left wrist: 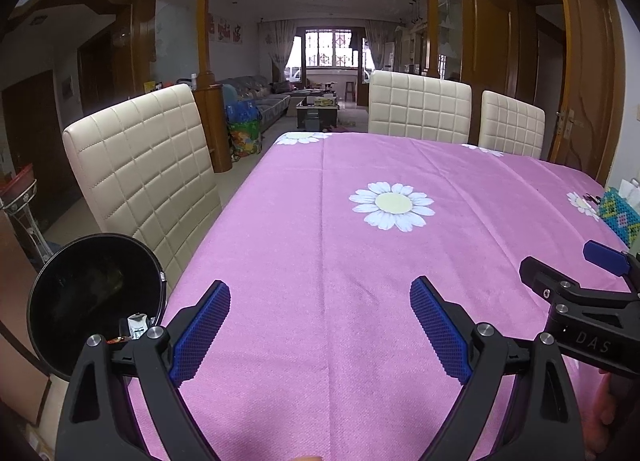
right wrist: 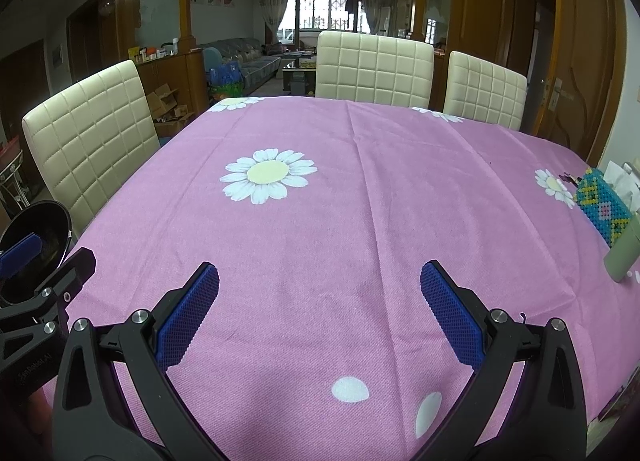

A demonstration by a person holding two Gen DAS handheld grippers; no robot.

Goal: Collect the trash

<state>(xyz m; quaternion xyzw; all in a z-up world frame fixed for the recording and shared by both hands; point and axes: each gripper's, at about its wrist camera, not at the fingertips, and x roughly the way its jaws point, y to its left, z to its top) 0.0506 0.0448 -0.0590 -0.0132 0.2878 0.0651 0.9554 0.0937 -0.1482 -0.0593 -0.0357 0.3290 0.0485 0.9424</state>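
A black round trash bin (left wrist: 96,301) stands off the table's left edge, beside the near chair; a crumpled wrapper (left wrist: 136,327) shows at its lower rim. The bin (right wrist: 36,249) also shows at the far left of the right wrist view. My left gripper (left wrist: 320,325) hovers open over the pink tablecloth (left wrist: 360,261), nothing between its blue pads. My right gripper (right wrist: 320,313) is open too, over the same cloth (right wrist: 340,241), and holds nothing. Each gripper shows in the other's view: the right one (left wrist: 592,273) at the right edge, the left one (right wrist: 36,261) at the left edge.
Cream quilted chairs (left wrist: 148,169) (left wrist: 420,107) (left wrist: 512,123) line the left and far sides of the table. A beaded tissue box (right wrist: 604,209) and a pale green container (right wrist: 624,249) sit at the right edge. A wooden door (left wrist: 580,61) is behind at right.
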